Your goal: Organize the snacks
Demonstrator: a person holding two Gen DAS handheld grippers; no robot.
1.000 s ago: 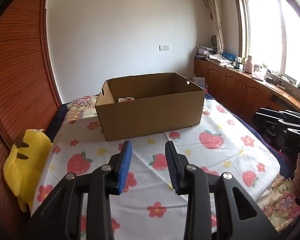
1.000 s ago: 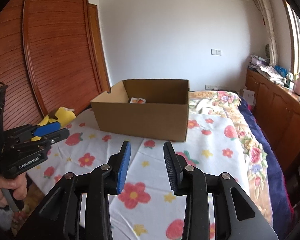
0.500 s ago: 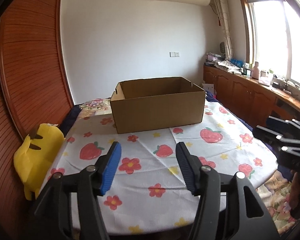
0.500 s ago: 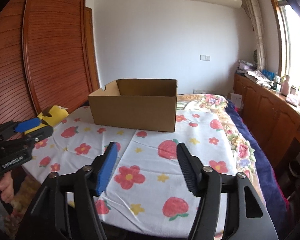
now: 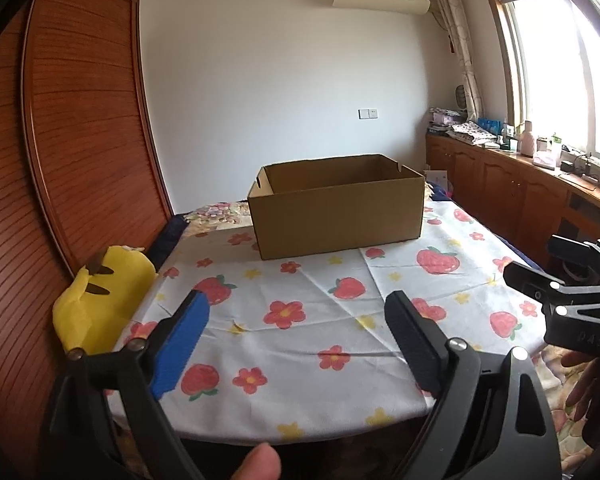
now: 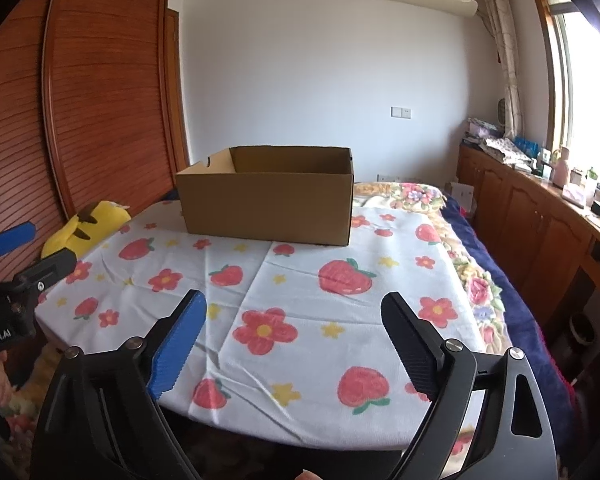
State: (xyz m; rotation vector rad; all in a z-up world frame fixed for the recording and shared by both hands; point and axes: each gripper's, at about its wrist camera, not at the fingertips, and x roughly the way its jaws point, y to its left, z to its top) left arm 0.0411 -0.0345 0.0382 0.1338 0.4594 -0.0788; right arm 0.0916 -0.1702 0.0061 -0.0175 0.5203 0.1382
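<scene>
Left wrist view: the left gripper [image 5: 296, 328] is held above the near edge of a table covered by a white cloth [image 5: 300, 344] printed with strawberries and flowers. Its jaws are spread wide and opening, and nothing is seen between them. An open cardboard box [image 5: 336, 216] is set on the far part of the cloth, at 12 o'clock from the gripper and well apart from it; its inside cannot be seen from this angle, and no snacks can be made out. A yellow plush toy [image 5: 100, 300] is lodged at 9 o'clock, beside the table edge and against a wooden sliding door [image 5: 60, 140].

From the right wrist view, the right gripper [image 6: 296, 328] is likewise held over the near edge with jaws spread and opening, empty. The box [image 6: 266, 208] is seen at 12 o'clock. A wooden cabinet [image 6: 540, 216] is run along the wall at 3 o'clock, beneath a window [image 6: 588, 80].
</scene>
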